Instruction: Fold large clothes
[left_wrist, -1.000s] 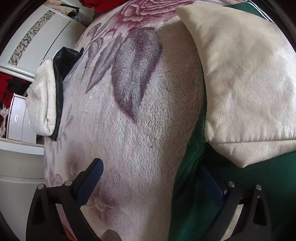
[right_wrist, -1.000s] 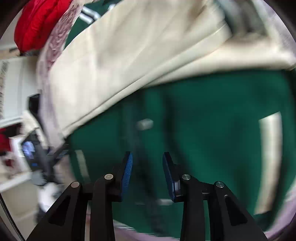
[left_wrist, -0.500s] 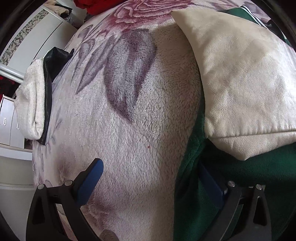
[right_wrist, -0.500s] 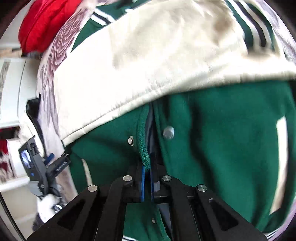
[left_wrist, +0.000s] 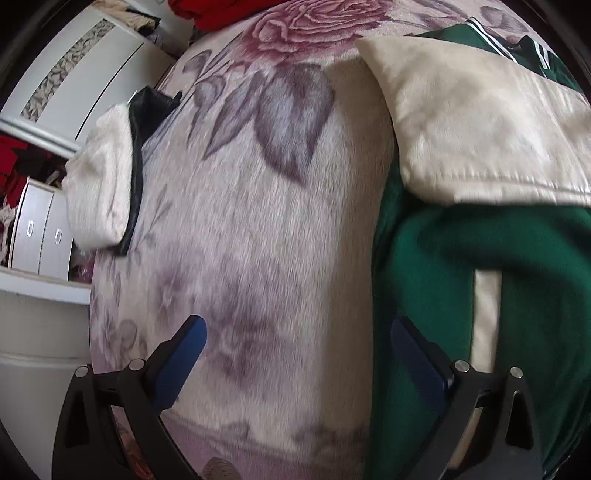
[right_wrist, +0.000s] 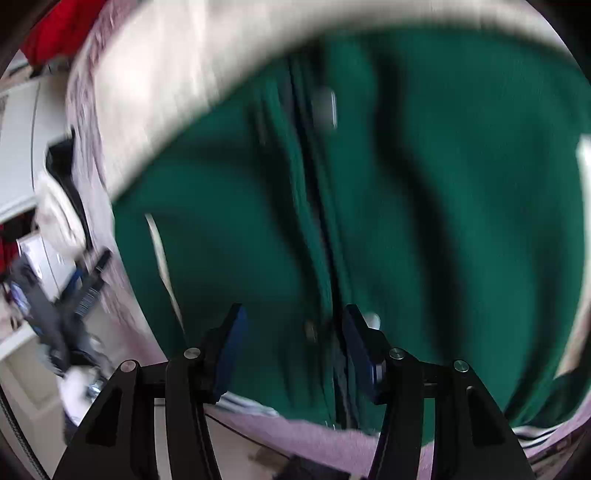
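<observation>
Green jacket (right_wrist: 406, 221) with one cream sleeve (left_wrist: 480, 122) folded across at twelve o'clock is lying unfolded otherwise, right gripper (right_wrist: 291, 343) opening empty, left gripper (left_wrist: 295, 354) hanging wide, holding nothing

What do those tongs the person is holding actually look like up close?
Both look alike. The left tongs and right tongs each have two matte black angular fingers with triangular cut-outs, small silver round bolts on top, and flat blue pads on the inner faces. No cables, markings or sleeves show.

Open blanket (left_wrist: 258, 229) lies between the jacket (left_wrist: 443, 266) and a cream-black garment (left_wrist: 107, 177).
</observation>
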